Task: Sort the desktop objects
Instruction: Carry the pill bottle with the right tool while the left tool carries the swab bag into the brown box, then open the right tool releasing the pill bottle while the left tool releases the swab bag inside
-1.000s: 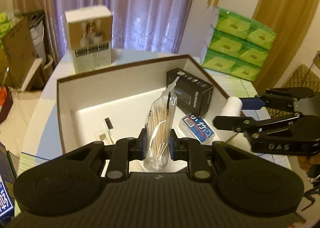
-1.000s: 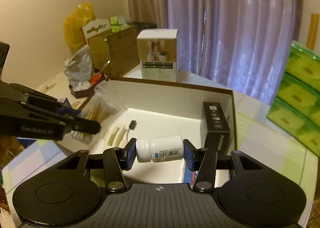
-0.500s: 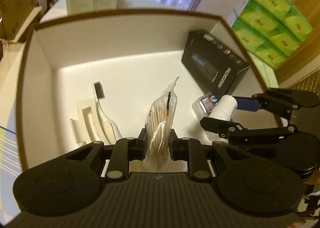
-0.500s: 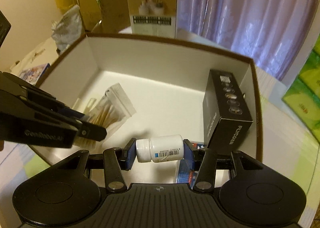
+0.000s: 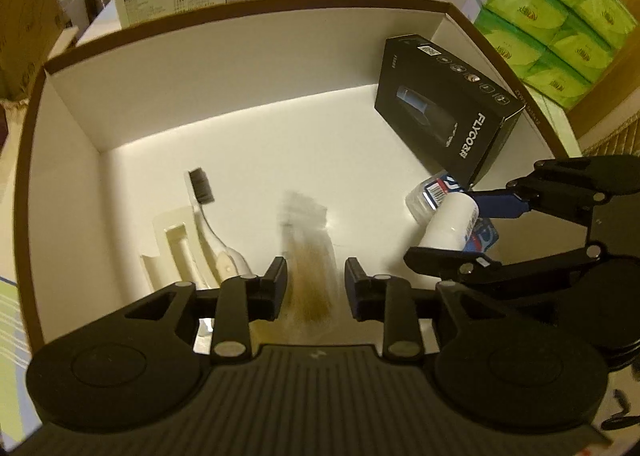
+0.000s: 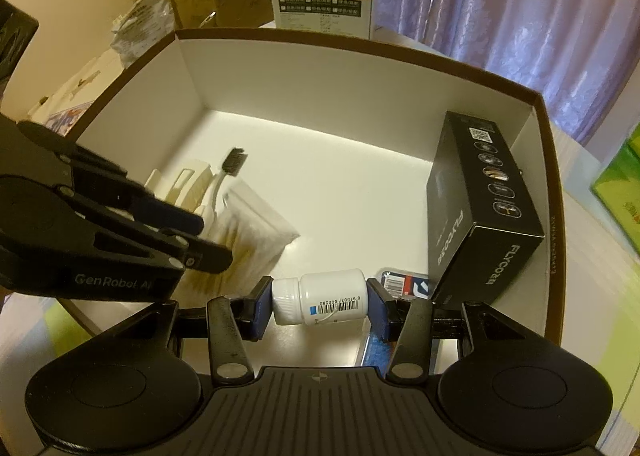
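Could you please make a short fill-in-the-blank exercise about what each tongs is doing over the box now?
1. The right tongs grip a white ____ by its two ends.
2. The left tongs are ____, with the swab bag loose between them.
3. The toothbrush has ____ bristles.
4. The black carton stands against the storage box's ____ wall.

Missing words: bottle; open; black; right

You are looking at a clear bag of cotton swabs [image 5: 310,256], blurred, sitting free between the left gripper's [image 5: 312,288] parted fingers inside the white box [image 5: 224,68], while a white pill bottle [image 6: 320,296] is lying sideways, pinched by the right gripper [image 6: 320,306].
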`<state>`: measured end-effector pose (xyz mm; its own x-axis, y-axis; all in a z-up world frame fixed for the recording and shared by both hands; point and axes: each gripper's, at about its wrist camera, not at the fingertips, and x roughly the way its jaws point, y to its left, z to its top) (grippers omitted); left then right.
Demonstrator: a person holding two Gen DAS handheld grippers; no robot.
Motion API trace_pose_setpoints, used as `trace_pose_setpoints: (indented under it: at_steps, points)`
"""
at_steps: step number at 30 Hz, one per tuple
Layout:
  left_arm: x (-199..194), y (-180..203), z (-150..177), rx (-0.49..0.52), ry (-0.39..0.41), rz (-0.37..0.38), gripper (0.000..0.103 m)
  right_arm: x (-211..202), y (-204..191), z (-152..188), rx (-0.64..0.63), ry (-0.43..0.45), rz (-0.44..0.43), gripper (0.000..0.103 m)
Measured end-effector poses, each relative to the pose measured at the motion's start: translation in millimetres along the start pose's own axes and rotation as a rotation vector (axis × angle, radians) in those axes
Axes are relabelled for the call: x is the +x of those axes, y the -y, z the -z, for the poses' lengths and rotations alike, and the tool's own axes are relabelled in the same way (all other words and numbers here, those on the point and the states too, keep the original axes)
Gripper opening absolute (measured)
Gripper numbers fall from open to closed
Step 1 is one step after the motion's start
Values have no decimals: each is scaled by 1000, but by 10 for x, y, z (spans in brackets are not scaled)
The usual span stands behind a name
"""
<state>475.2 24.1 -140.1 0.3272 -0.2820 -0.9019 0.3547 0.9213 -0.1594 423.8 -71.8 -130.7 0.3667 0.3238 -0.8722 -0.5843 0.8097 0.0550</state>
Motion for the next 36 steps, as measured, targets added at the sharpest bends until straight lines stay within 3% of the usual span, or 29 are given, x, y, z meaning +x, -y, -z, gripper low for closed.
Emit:
trace_pose_setpoints:
  at_steps: [16,18,20,24,26,31,36]
  points:
    - [-175,-121,-24,22,46,-79,41,27,-111,10,-25,13,-28,47]
    - [-197,-129,-2,25,49,-87,43,28,-133,18,-30,12,-28,53]
    - [-221,-131,16,28,51,-95,51,0,-149,26,-31,24,-19,76]
    - [-276,-128,56,40,58,-111,65,-98,-146,36,-17,44,-29,83]
    - [-303,-129,77,44,60,-124,73,-138,-140,39,-9,40,-20,94]
    - [-379,-127,117,49,67,-151,83,-231,-111,72,5,36,10,101]
    - [-465,-122,143,42,81,-164,87,-336,-88,103,30,55,18,101]
